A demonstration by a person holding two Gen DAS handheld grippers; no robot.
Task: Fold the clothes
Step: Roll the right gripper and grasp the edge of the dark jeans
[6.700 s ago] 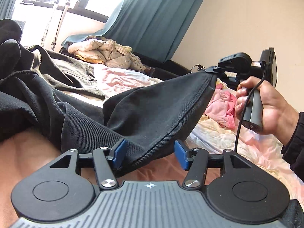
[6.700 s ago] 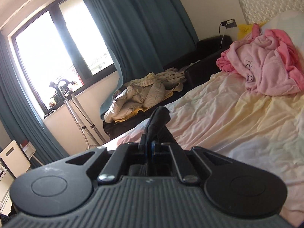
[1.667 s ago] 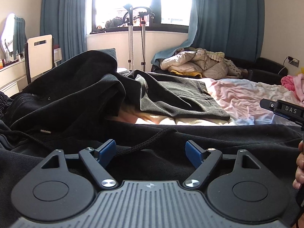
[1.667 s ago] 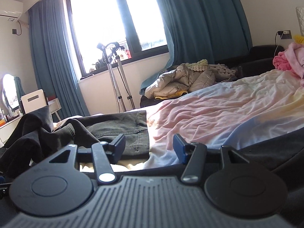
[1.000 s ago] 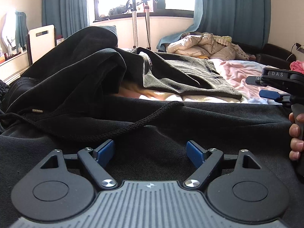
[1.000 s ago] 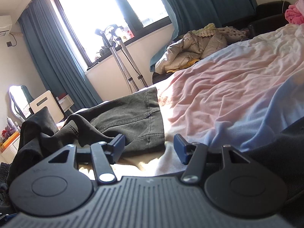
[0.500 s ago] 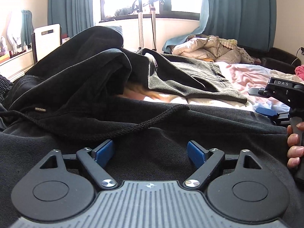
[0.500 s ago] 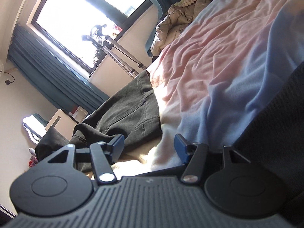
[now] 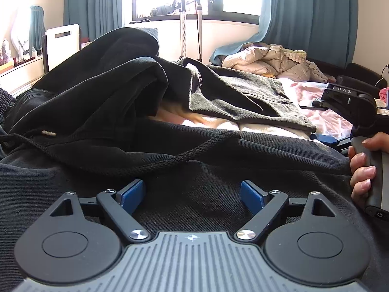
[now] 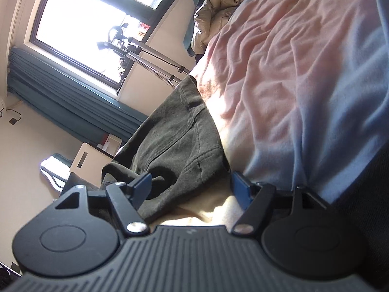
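A black hoodie (image 9: 184, 170) with a drawstring (image 9: 170, 160) lies spread on the bed, filling the lower left wrist view. My left gripper (image 9: 192, 193) is open and empty, low over its fabric. My right gripper (image 10: 192, 189) is open and empty, rolled sideways at the hoodie's right edge (image 10: 364, 194); it shows in the left wrist view (image 9: 325, 137), held by a hand. Dark grey jeans (image 9: 243, 97) lie behind the hoodie, also in the right wrist view (image 10: 175, 141).
The bed sheet (image 10: 291, 60) is pink and pale blue. A beige quilted jacket (image 9: 265, 59) lies on a dark sofa at the far side. Crutches (image 9: 192, 24) lean by the window. A white chair (image 9: 62, 41) stands at the left.
Earlier my right gripper held up the hoodie; it has let go. Since then the right gripper has rolled sideways and dropped to the hoodie's right edge. The left gripper has barely moved.
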